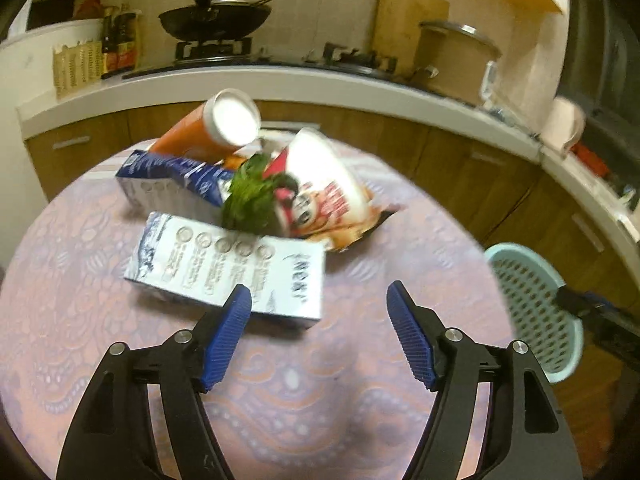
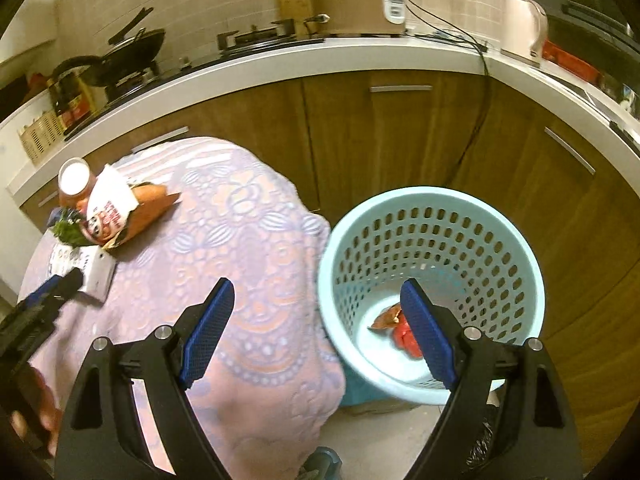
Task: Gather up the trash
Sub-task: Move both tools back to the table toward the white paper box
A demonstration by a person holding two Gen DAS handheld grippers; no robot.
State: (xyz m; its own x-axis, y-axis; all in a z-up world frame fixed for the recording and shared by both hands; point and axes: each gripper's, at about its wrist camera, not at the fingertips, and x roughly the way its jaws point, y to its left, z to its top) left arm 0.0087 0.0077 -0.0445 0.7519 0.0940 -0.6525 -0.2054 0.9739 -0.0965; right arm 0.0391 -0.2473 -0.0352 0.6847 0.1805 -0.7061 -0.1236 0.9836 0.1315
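Presumably light and crushable, the white carton (image 1: 228, 276) lies flat on the worktop (image 1: 320, 392), just ahead of the empty, spread left hand-held gripper (image 1: 319, 298); pinch across its narrow thickness. Right hand-held gripper (image 2: 318, 292): spread, empty.

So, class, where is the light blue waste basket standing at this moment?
In the right wrist view the waste basket stands on the floor, right of the cloth-covered table and before the wooden cabinets.

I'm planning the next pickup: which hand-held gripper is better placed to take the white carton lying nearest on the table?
Left. The left hand-held gripper is open with the white carton just ahead of its fingers. The right hand-held gripper is open and empty, straddling the table edge and the blue basket, farther from the pile.
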